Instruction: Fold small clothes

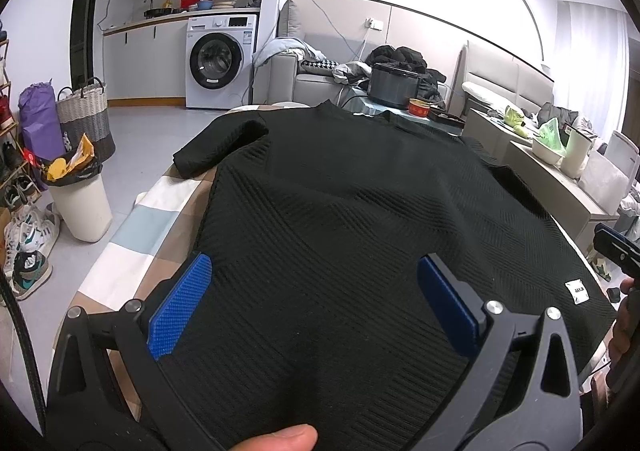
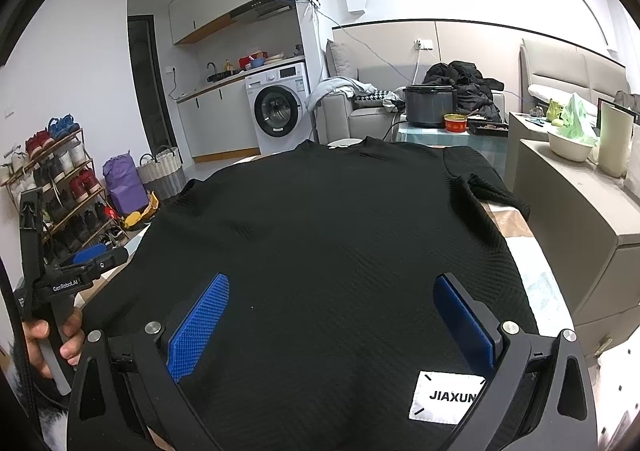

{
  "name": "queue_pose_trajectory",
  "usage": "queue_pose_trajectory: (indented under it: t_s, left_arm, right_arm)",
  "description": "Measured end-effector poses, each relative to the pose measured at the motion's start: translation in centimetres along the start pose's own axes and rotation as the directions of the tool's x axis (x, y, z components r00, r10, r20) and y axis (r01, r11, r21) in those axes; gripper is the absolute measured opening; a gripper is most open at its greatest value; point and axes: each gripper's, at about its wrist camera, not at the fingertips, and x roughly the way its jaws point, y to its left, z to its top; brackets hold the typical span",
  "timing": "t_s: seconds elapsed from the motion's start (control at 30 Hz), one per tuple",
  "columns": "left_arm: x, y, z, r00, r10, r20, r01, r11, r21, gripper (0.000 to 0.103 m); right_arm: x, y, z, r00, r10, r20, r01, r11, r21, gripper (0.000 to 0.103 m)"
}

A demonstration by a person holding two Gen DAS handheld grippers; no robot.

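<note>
The shirt (image 1: pixel 340 211) is lying spread flat, collar away from the person, on a table (image 1: pixel 160 219) covered with a checked cloth; one sleeve (image 1: pixel 220 143) is lying folded inward on the left, the other sleeve (image 2: pixel 488 183) is trailing toward the right edge. The left hand-held gripper (image 1: pixel 314 303) is hovering over the hem near the shirt's left side with its blue pads (image 1: pixel 180 307) spread wide and nothing between them; the right hand-held gripper (image 2: pixel 332 325) is likewise gaping, empty, over the hem beside a white label (image 2: pixel 444 397). Whether either is touching the fabric cannot be told. The fold appears not yet begun. The knit looks thick and ribbed, so a shallow pinch is likely to catch only the top layer and leave the back behind. Uneven lifts by the two sides would skew the fold, and dragging could pull the right sleeve off the table edge.
</note>
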Motion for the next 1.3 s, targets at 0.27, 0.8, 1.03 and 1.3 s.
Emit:
queue_pose_trajectory:
  t_s: [0.27,0.8,1.03,1.3]
  left_arm:
    - [0.1,0.1,0.0,1.000,0.001,-0.001,-0.001,1.000,-0.002,0.102]
    - [0.0,0.3,0.4,1.000,0.007,0.004,-0.007,1.000,-0.013,0.102]
    - [-0.5,0.8,1.1,1.000,0.000,0.010,0.001,0.999,-0.043,0.102]
    - [-1.4,0.7,2.5,1.000,-0.011,0.029,0.011,1.000,-0.023,0.102]
  right_arm:
    - [0.2,0.0,0.1,1.000,-0.013,-0.010,0.013,1.000,-0.005,0.103]
    - [-0.2,-0.7,0.4,0.999,-0.047,0.002,0.047,0.999,0.007,0.103]
    - [-0.7,-1.0,0.7,0.998,-0.060,0.007,0.060,0.998,0.018,0.103]
    - [-1.5,-2.3,2.4,0.996,-0.091,0.022,0.090,0.994,0.063,0.103]
